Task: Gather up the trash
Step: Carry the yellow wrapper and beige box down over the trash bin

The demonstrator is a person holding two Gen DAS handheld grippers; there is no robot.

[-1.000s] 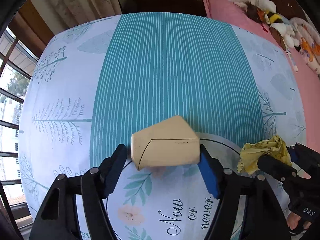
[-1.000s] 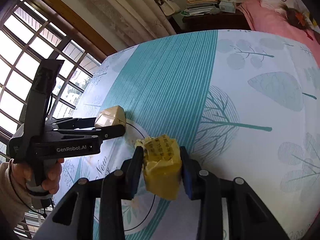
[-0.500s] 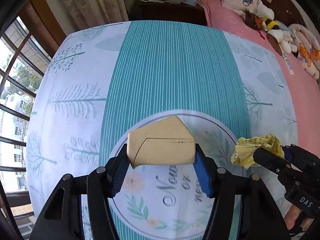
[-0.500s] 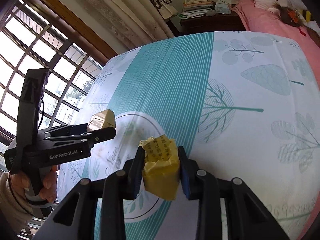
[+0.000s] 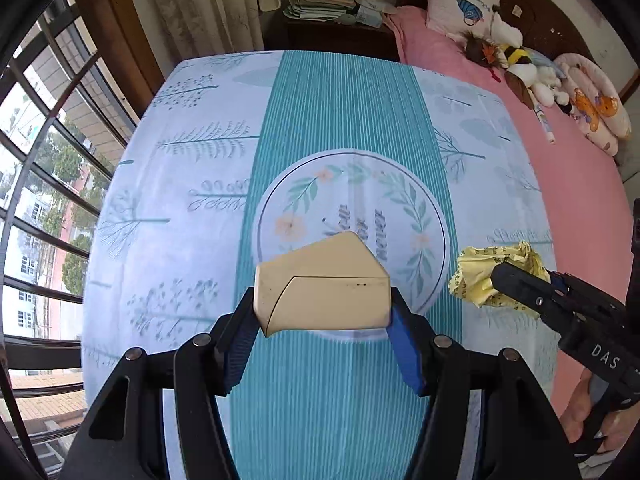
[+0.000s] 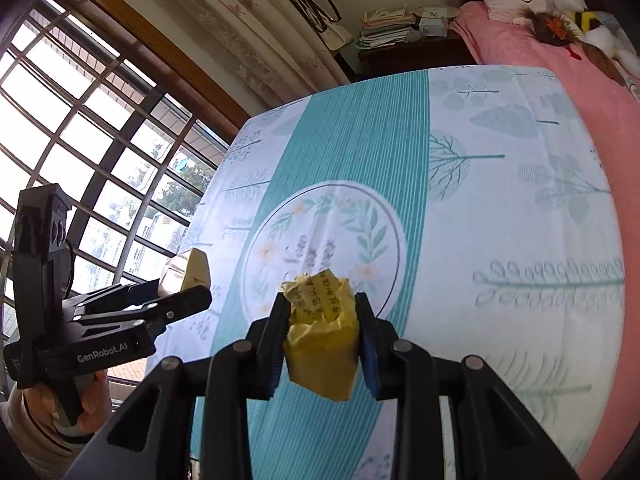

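Note:
A cream-coloured angular box [image 5: 324, 292] hangs above the bed, and my left gripper [image 5: 324, 332] is shut on its two sides. In the right wrist view the same box [image 6: 194, 270] shows at the left, pinched at the tip of the left gripper [image 6: 176, 296]. A crumpled yellow wrapper with printed text [image 6: 322, 332] sits between the pads of my right gripper [image 6: 322, 344], which is shut on it. The left wrist view shows this wrapper [image 5: 496, 276] at the right, clamped by the right gripper [image 5: 520, 284]. Both pieces are lifted off the sheet.
Below lies a bed sheet [image 5: 344, 128] with teal stripes, trees and a round floral emblem. A pink blanket [image 5: 576, 184] with soft toys [image 5: 520, 64] runs along the right. A barred window [image 6: 88, 132] is on the left, a dark nightstand with papers [image 5: 324, 4] at the far end.
Both grippers have risen and pulled back from the sheet with their loads. The round emblem, once under the box, now lies whole beyond it, and more of the room shows.

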